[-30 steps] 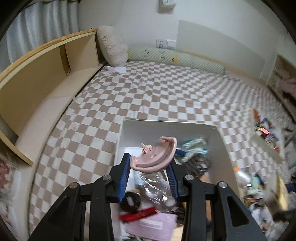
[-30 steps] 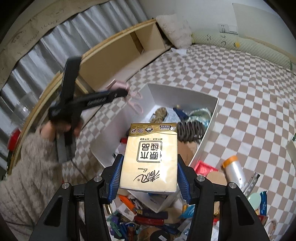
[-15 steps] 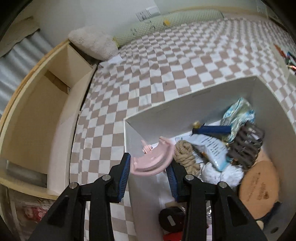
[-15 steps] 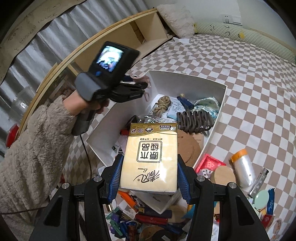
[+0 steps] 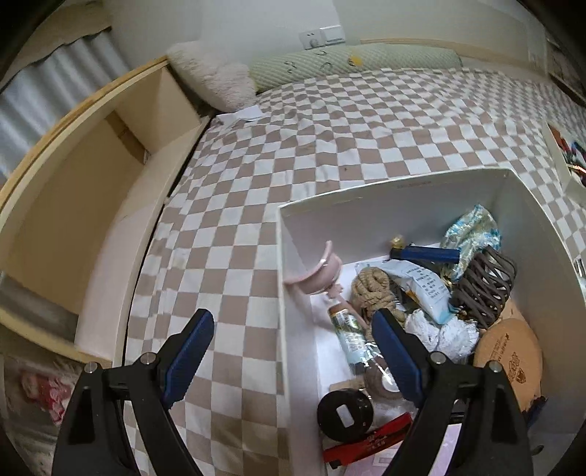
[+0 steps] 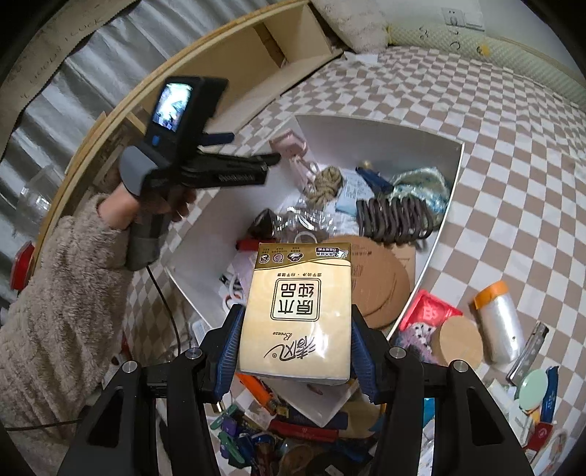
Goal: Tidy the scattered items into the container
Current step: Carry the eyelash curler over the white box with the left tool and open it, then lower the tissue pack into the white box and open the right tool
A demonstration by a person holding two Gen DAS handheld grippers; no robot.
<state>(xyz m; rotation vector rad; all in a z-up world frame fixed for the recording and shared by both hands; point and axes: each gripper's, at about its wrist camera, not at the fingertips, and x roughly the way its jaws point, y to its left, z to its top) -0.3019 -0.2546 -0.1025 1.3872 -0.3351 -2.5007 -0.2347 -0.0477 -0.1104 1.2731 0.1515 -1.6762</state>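
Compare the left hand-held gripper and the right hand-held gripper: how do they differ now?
The left hand-held gripper is open and empty, its jaws having just been opening; the right hand-held gripper is shut on a tissue pack. The left is over the white box's edge; the right is nearer its corner. Both have blue pads.

You are over a brown-and-white checkered cover (image 5: 329, 146) that spreads to the far wall. A fluffy cream pillow (image 5: 216, 82) and a long pale green bolster (image 5: 351, 60) lie along that white wall (image 5: 227, 22), under a switch plate (image 5: 322, 36). To your left runs an open wooden shelf (image 5: 73, 183), with grey pleated curtains (image 6: 73, 73) behind it.
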